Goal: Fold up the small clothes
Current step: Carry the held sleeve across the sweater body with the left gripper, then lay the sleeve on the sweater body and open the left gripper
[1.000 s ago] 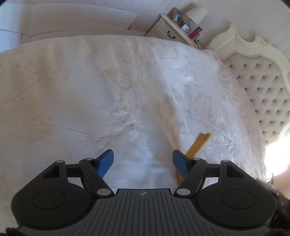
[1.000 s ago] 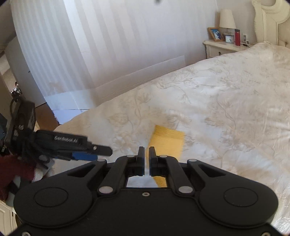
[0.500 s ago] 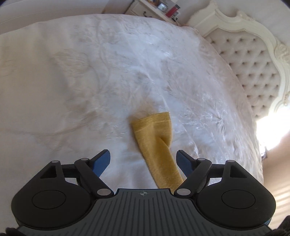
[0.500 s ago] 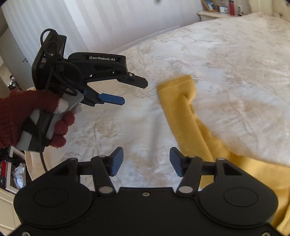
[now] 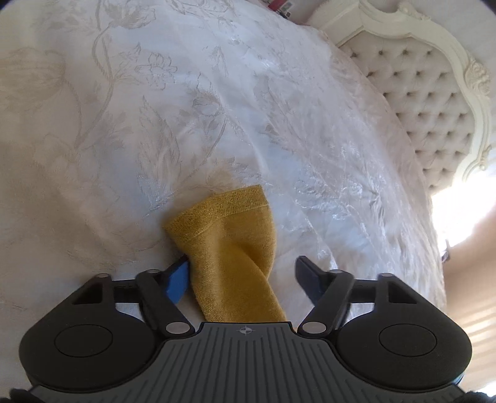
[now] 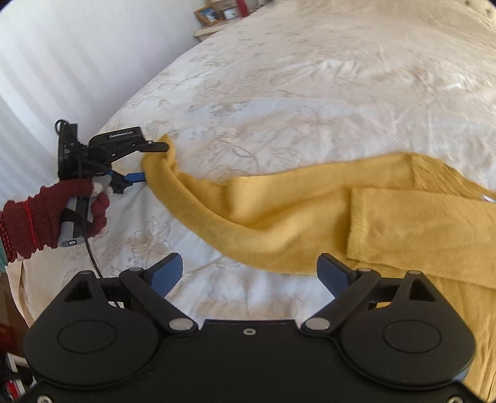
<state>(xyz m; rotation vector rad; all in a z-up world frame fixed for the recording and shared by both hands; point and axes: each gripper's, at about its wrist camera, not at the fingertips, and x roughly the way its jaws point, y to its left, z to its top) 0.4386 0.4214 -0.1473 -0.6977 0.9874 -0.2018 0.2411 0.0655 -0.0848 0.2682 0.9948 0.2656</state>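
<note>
The left gripper point(image 5: 241, 272) has its fingers point(image 5: 178, 279) about half apart, and they have just been closing; the sleeve point(image 5: 235, 245) of a mustard-yellow jumper point(image 6: 403, 217) lies between them. The blue left pad is against the sleeve's edge, while the right finger stands clear of the cloth, so nothing is pinched. In the right wrist view the same gripper point(image 6: 145, 162) sits at the cuff, one finger above the cloth and the blue one below, held by a hand point(image 6: 59, 210) in a dark red knitted glove.

The right gripper point(image 6: 249, 272) has its fingers point(image 6: 166, 271) spread wide, having just been opening, with nothing between them but bedspread; the jumper's lower edge lies just beyond the tips.

The jumper is a fine knit, soft and rumpled. Its sleeve runs out long toward the bed's left edge, twisted once near the ribbed cuff, which lies flat and open. The body fills the right side of the right wrist view, with a second sleeve point(image 6: 418, 235) folded across it, its hem seam showing.

All of it rests on a bed point(image 5: 279, 108) with a cream, flower-patterned spread. A tufted headboard point(image 5: 434, 108) stands at the far end, and photo frames point(image 6: 217, 14) sit beside the bed's far corner
</note>
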